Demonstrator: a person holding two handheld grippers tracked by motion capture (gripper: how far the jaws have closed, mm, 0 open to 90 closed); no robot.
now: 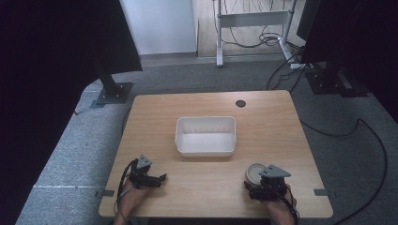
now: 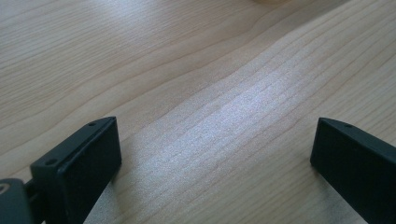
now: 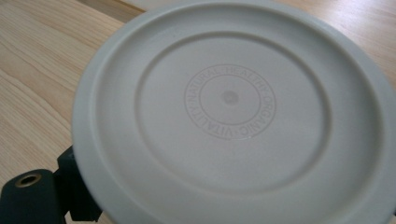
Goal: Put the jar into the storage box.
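Note:
A round, pale grey container with an embossed lid [image 3: 229,100] sits on the wooden table near the front right edge, the container [image 1: 255,172] lying just ahead of my right gripper [image 1: 263,182]. In the right gripper view the lid covers both jaws, so their grip is hidden. My left gripper [image 1: 159,177] rests at the front left of the table. Its jaws stand wide apart over bare wood, and the left gripper [image 2: 215,144] holds nothing.
An empty white rectangular bin [image 1: 205,136] stands at the middle of the table [image 1: 197,187]. A dark cable hole [image 1: 240,103] sits near the far edge. Dark stands and cables lie on the grey carpet around the table.

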